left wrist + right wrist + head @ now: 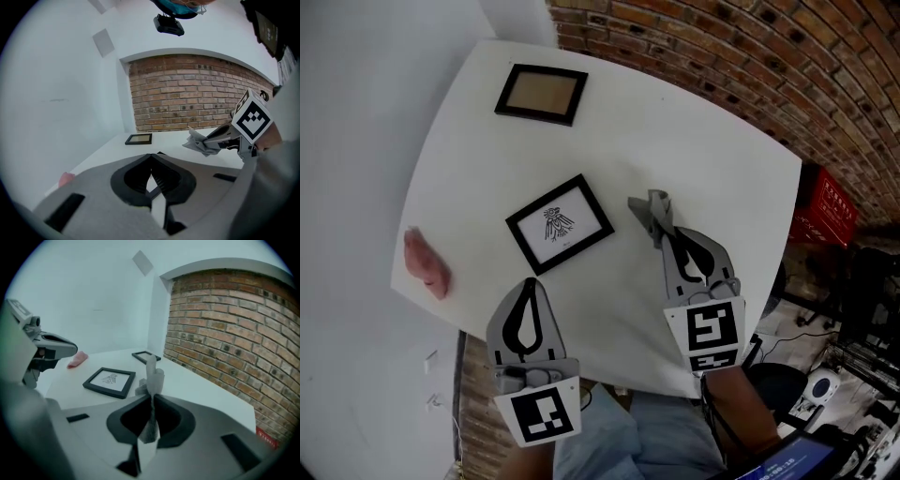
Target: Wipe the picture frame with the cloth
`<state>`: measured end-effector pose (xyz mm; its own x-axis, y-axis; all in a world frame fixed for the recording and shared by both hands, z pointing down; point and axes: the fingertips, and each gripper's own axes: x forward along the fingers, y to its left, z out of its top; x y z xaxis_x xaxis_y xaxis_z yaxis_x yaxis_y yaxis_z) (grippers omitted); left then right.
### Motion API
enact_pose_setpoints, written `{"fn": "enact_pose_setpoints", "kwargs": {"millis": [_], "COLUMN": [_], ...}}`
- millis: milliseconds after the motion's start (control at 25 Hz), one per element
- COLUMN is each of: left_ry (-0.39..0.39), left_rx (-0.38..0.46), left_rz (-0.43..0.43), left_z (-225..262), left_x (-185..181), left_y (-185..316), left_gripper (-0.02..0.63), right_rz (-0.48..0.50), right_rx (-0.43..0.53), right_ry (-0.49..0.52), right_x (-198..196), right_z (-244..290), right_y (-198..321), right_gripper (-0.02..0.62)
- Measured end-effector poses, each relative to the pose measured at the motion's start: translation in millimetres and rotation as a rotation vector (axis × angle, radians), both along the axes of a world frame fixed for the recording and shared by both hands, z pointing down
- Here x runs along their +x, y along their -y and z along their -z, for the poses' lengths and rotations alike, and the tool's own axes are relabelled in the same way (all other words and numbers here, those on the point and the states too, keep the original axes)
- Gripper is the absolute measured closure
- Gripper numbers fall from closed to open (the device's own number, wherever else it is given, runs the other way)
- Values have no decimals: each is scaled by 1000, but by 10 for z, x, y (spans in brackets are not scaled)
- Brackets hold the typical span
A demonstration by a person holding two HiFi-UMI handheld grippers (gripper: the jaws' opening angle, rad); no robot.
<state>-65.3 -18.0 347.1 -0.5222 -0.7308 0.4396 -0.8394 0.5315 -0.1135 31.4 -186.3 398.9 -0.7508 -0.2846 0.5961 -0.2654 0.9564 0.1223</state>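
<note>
Our left hand-held gripper (529,284) is pinched shut with nothing in it. The picture frame (560,223) lies in the middle of the counter (694,150). Our right hand-held gripper (664,239) squeezes the cloth (651,211); we should press it flat and rub gently.
</note>
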Motion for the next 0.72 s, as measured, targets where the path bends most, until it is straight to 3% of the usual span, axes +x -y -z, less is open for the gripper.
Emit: {"fn": "enact_pose_setpoints", "kwargs": {"millis": [160, 520, 720], "left_ry": [48, 218, 285], "left_rx": [53, 199, 239], "left_rz": [-17, -33, -42], "left_z": [414, 1527, 1882], "left_x": [192, 668, 926], "left_y": [75, 67, -31], "left_gripper": [597, 597, 597], "right_rz": [-34, -65, -54], "right_rx": [-9, 100, 137], "right_ry": [112, 336, 433], "right_x": [243, 871, 1159], "right_z": [480, 1617, 2019], "right_y": [13, -98, -268], "right_gripper": [569, 569, 569]}}
